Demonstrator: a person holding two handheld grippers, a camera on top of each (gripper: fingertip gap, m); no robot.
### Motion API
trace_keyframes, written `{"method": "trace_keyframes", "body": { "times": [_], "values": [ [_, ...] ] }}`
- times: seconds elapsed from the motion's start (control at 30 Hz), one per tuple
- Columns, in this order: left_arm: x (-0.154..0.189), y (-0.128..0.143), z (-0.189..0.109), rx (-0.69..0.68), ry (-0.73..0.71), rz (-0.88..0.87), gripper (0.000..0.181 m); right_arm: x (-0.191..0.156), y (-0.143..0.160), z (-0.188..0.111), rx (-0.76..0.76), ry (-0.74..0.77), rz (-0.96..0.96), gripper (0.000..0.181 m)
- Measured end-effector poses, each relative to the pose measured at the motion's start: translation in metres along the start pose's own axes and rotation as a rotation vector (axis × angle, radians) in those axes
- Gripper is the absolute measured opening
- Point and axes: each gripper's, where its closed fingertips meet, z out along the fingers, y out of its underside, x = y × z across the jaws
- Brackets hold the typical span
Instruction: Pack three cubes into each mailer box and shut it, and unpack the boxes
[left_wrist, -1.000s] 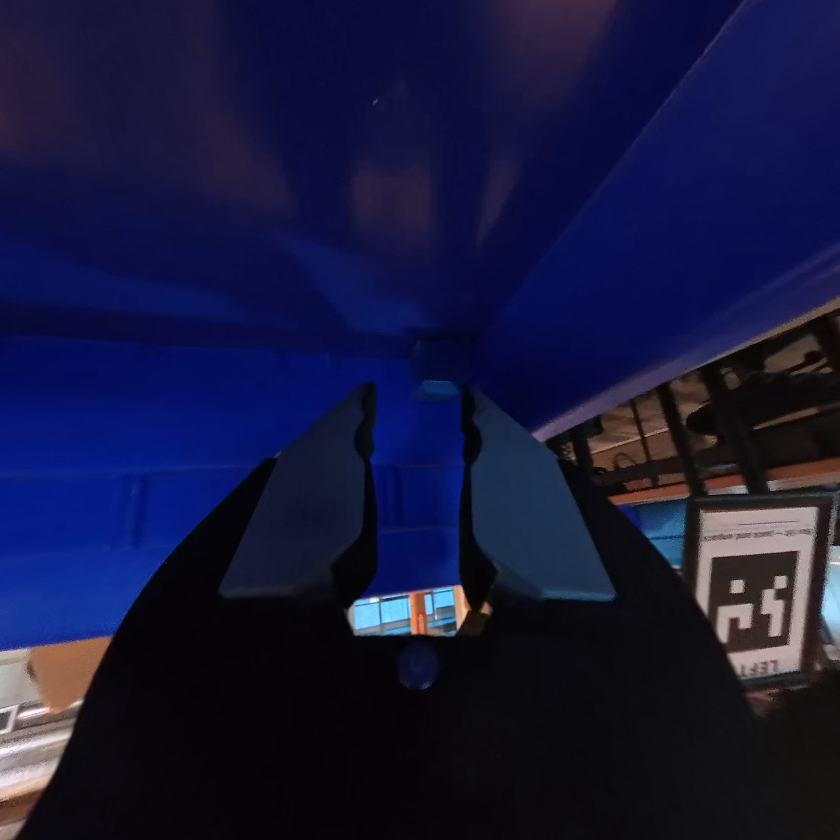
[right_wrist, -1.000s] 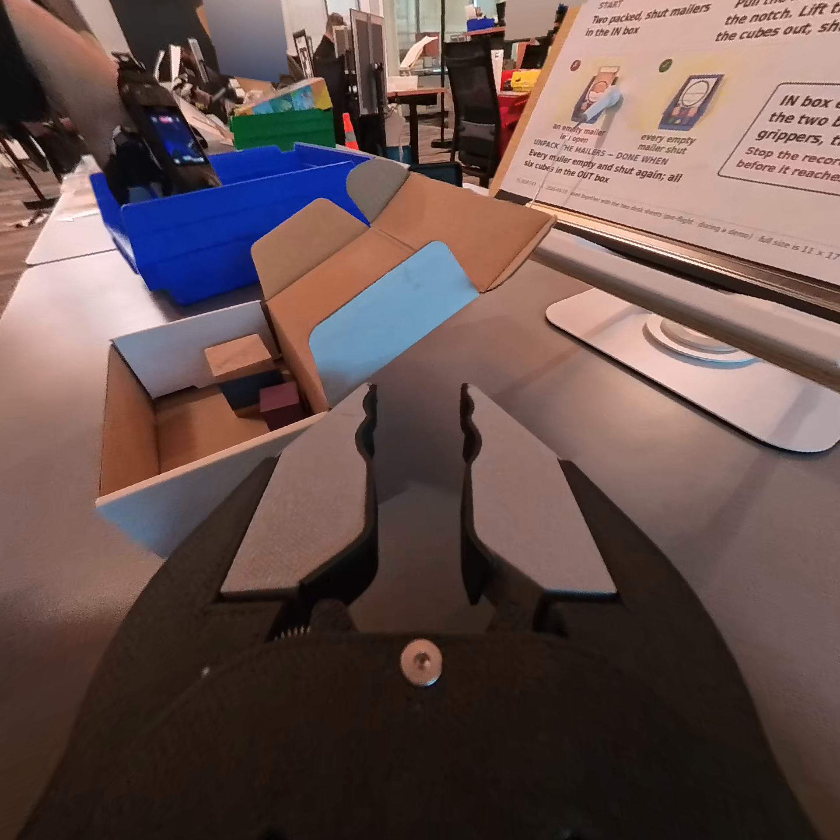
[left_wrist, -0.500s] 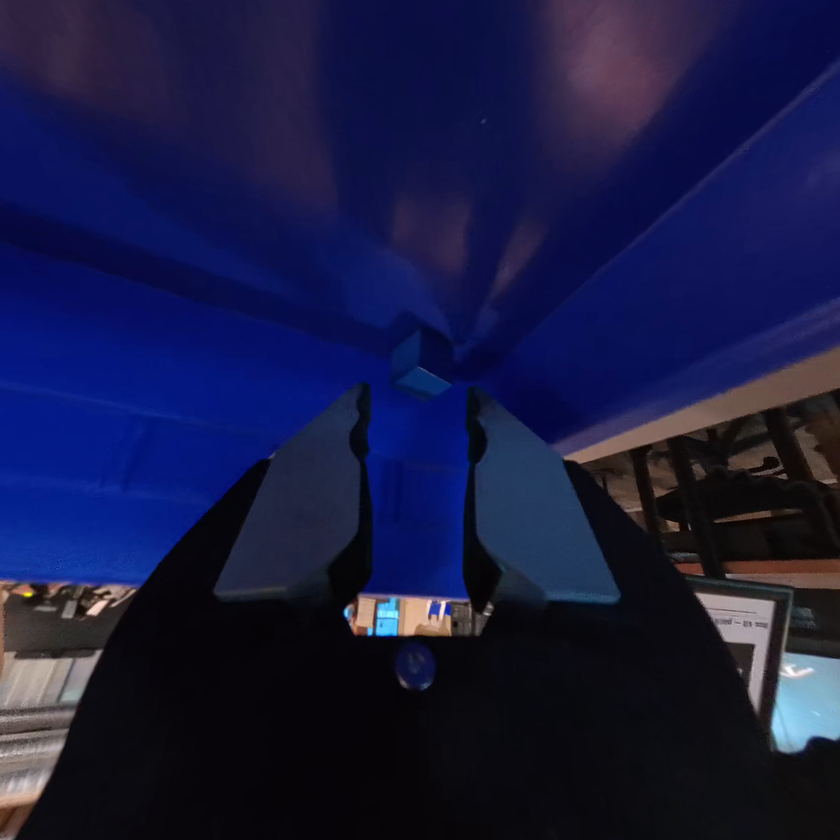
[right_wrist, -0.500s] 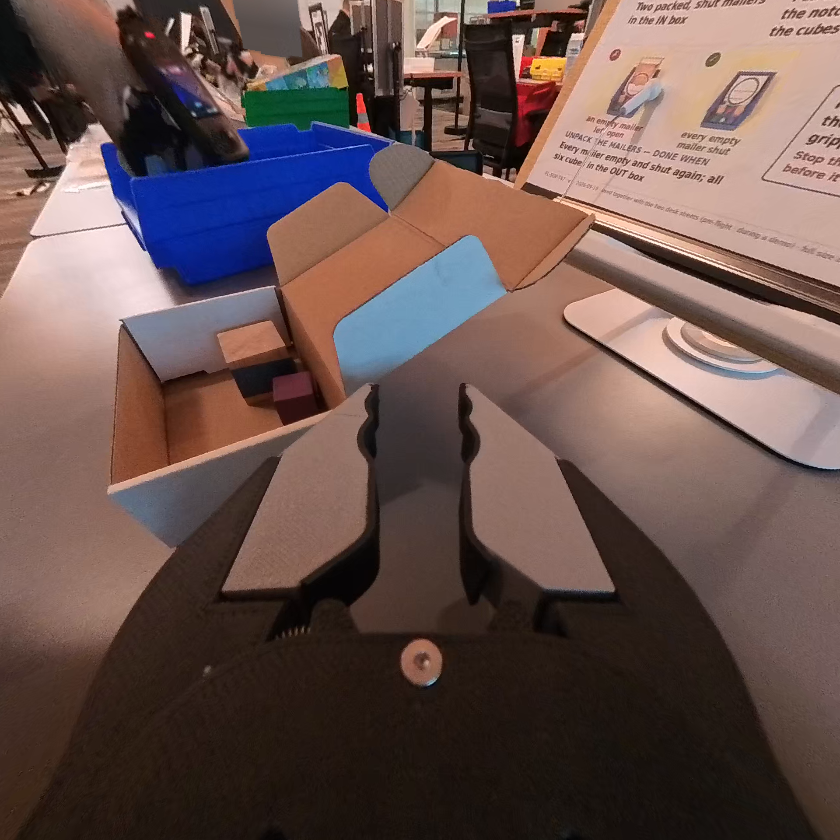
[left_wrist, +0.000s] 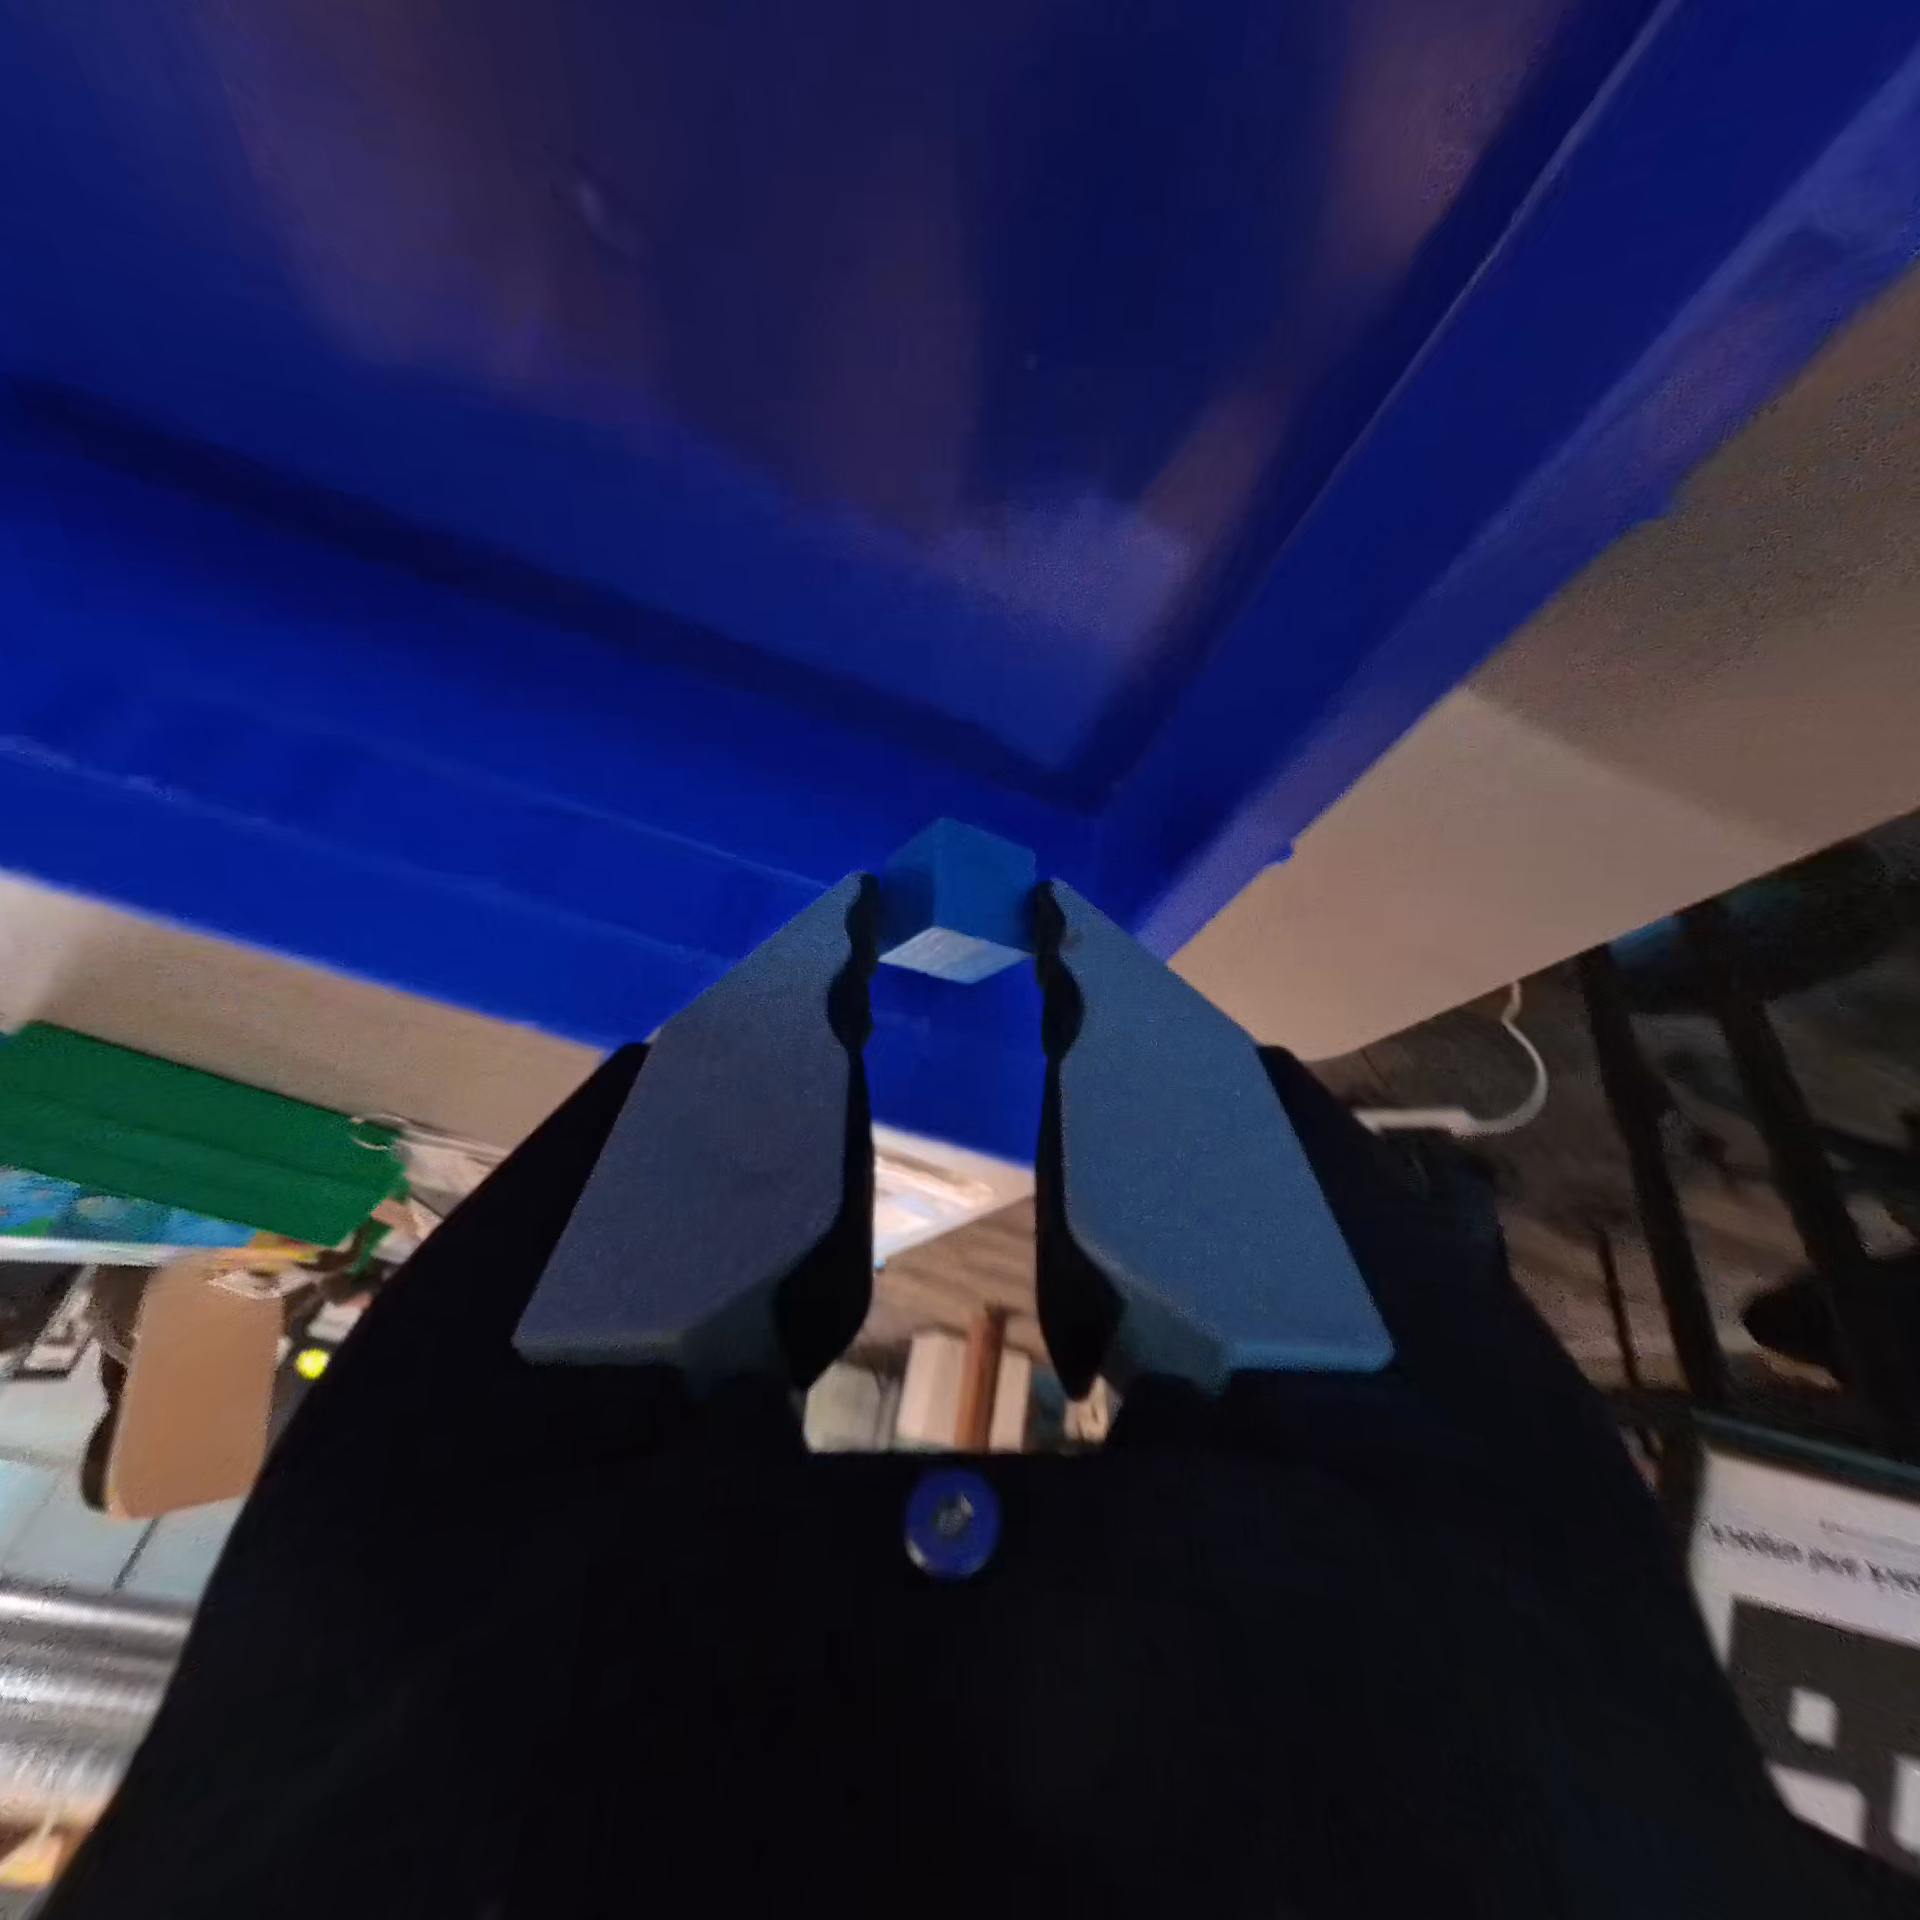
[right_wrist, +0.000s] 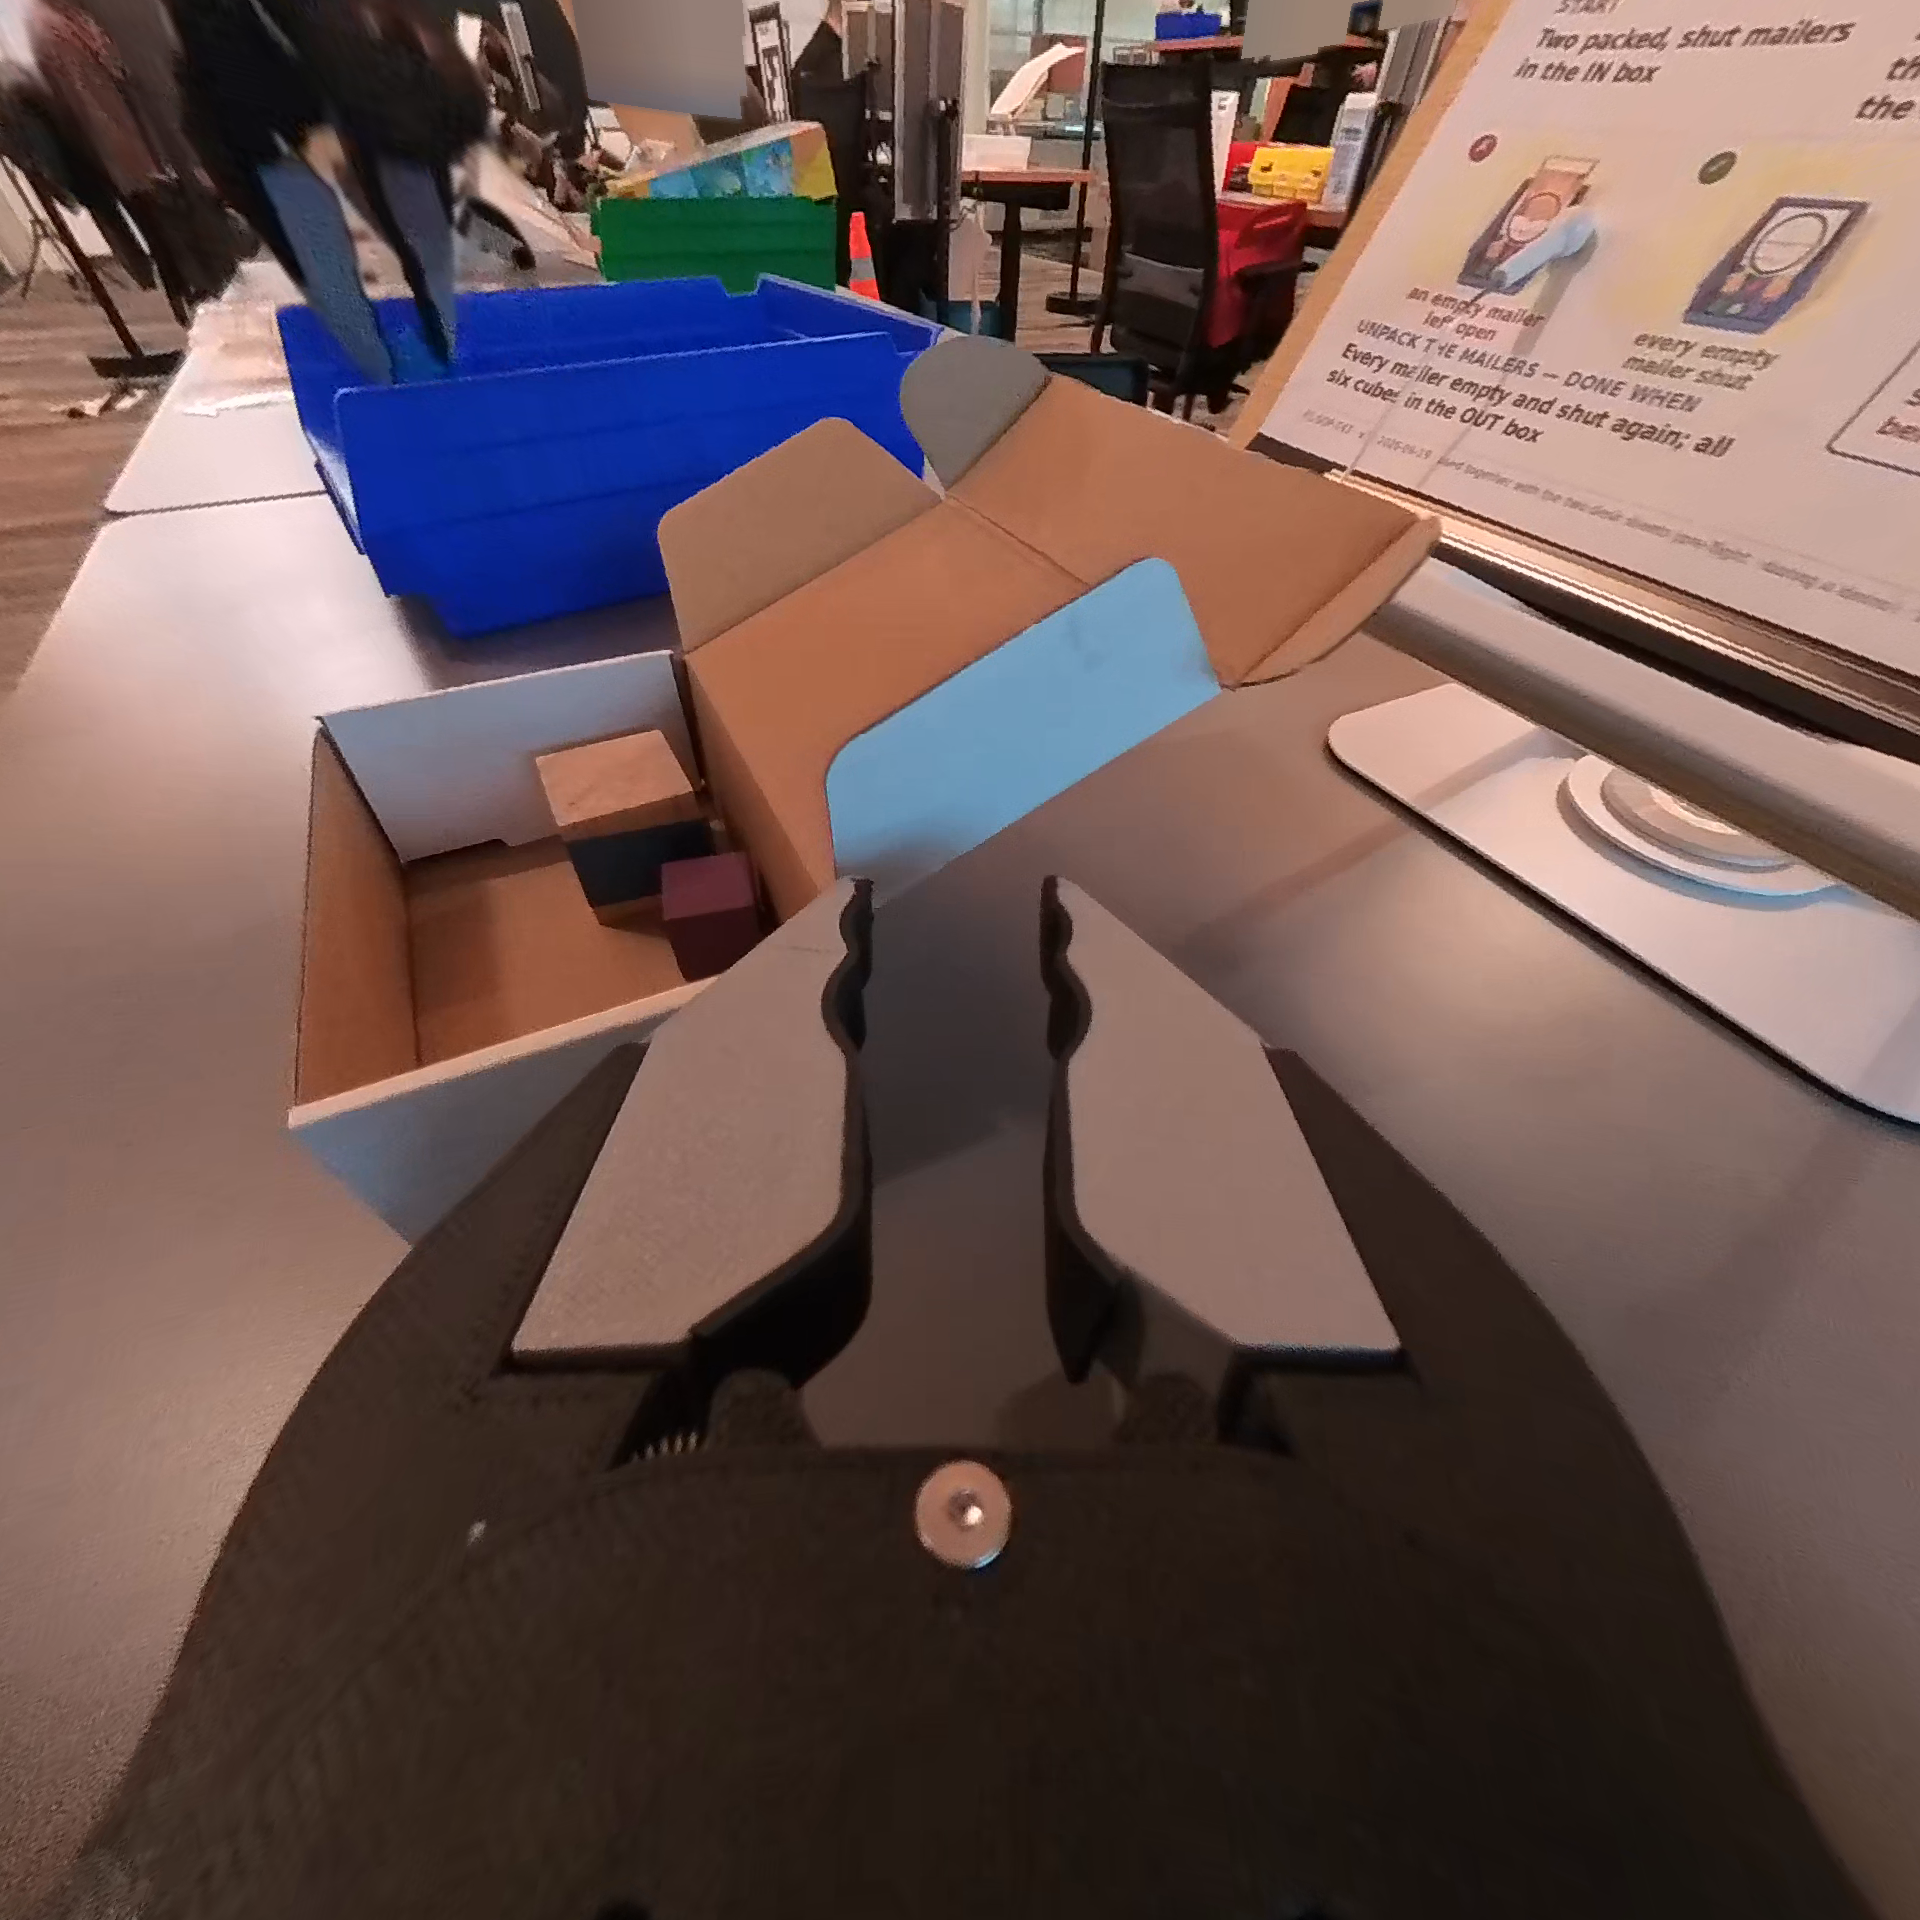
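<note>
While my left gripper (left_wrist: 954, 920) is reaching down into the blue bin (left_wrist: 727, 520), its fingertips are pinching a small blue cube (left_wrist: 961, 899) between them, just above the bin's near corner. From my right wrist view, that same gripper (right_wrist: 400, 343) is showing far off to the left, blurred, with its fingers dipping inside the bin (right_wrist: 582, 457).

My right gripper (right_wrist: 951, 940) is hovering over the grey table (right_wrist: 1351, 1039), its jaws parted and holding nothing. Just to its left, the mailer box (right_wrist: 353, 966) is sitting open, its lid (right_wrist: 1039, 582) leaning back to the right with a light blue flap (right_wrist: 1018, 727) showing. Inside, at the far right corner, cubes are lying together: a tan cube (right_wrist: 613, 779) is resting on a dark blue cube (right_wrist: 623, 868), and a maroon cube (right_wrist: 712, 904) is touching them on the near side.

Beyond the bin, a green bin (right_wrist: 717, 239) is standing farther back. On the right, a printed instruction board (right_wrist: 1662, 260) is leaning over a white stand base (right_wrist: 1455, 790).
</note>
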Motion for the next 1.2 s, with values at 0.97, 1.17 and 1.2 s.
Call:
{"method": "trace_keyframes", "body": {
  "times": [0.97,1.17,1.2],
  "values": [
    [0.161,-0.387,-0.159,0.536,-0.087,0.316,0.029,0.035,-0.009,-0.012,0.039,0.134,0.001,0.028],
    [0.163,-0.376,-0.165,0.638,-0.004,0.187,0.051,0.032,-0.005,-0.009,0.018,0.124,-0.018,0.028],
    [0.162,-0.371,-0.169,0.674,0.001,0.163,0.055,0.032,-0.005,-0.009,0.018,0.123,-0.013,0.028]
  ]
}}
